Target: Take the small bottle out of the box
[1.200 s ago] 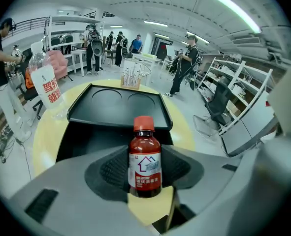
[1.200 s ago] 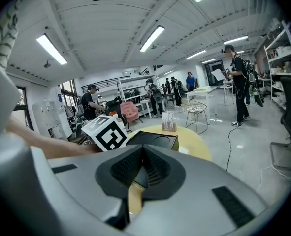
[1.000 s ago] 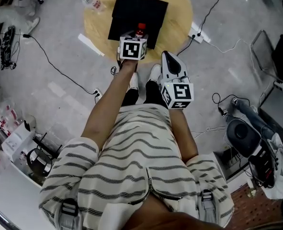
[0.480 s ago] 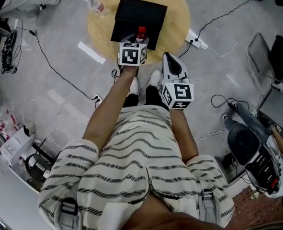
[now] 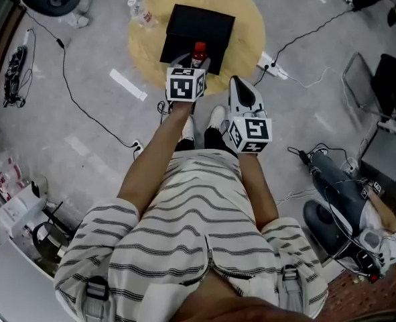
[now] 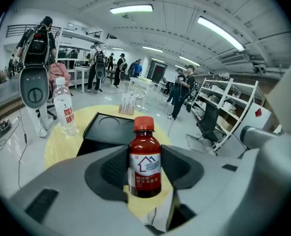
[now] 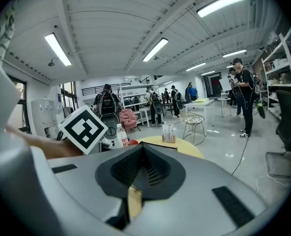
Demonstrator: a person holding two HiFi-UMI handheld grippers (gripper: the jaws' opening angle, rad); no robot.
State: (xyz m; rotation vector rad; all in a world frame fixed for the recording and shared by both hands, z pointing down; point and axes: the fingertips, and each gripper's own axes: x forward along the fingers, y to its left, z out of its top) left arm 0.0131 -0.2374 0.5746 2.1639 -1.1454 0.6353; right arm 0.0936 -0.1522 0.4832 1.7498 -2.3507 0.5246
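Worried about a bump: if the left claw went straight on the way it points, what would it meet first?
Probably the black box on the yellow table, which lies straight beyond the small bottle that the left claw is shut on. Height is unclear, so it might pass just above.

The grey-white left gripper [image 5: 195, 62], on an outstretched bare left forearm [image 5: 154, 153], clamps a small dark-red bottle [image 6: 145, 161] upright between its padded fingers. The matching right gripper [image 7: 141, 154], held closer in, has its jaws pressed together.
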